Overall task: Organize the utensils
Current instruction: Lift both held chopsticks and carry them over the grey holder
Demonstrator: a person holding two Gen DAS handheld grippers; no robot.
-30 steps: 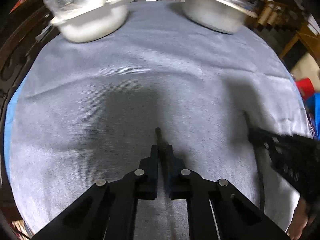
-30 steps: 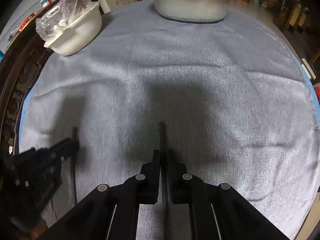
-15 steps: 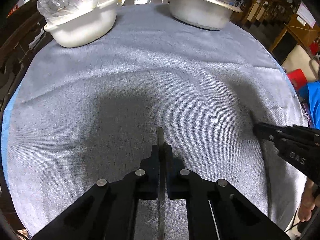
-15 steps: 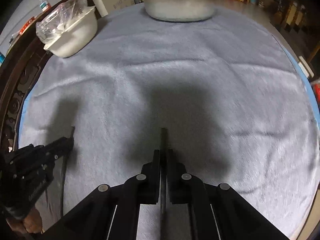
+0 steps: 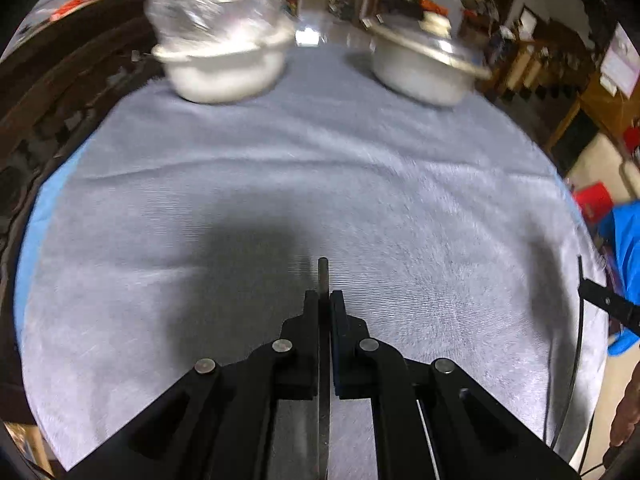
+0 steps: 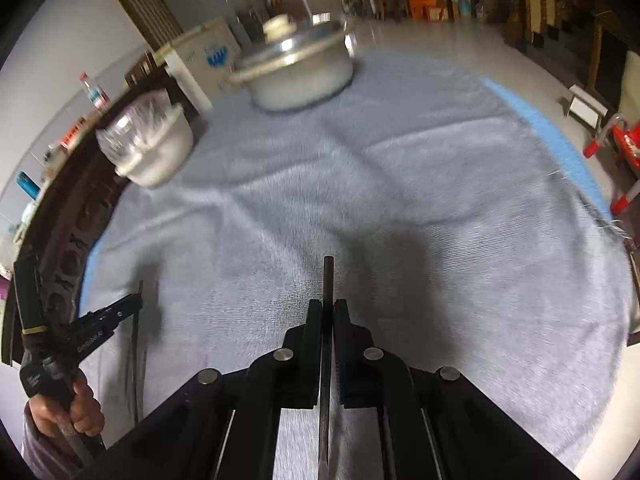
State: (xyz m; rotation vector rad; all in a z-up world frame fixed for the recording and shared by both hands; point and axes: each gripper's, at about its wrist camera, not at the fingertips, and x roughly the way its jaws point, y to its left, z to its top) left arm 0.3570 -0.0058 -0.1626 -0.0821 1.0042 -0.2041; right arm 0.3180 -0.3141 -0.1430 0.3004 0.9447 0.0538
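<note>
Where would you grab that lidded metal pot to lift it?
Probably at the flared rim of the metal pot, coming from the side: the rim juts out past the wall, while the knob on top would likely lift only the lid.

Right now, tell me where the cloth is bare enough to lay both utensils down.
The grey cloth is bare from the white bowl and lidded pot at the far edge back to both sets of fingers. Only that far edge is crowded.

No readable text, only blurred lettering.
</note>
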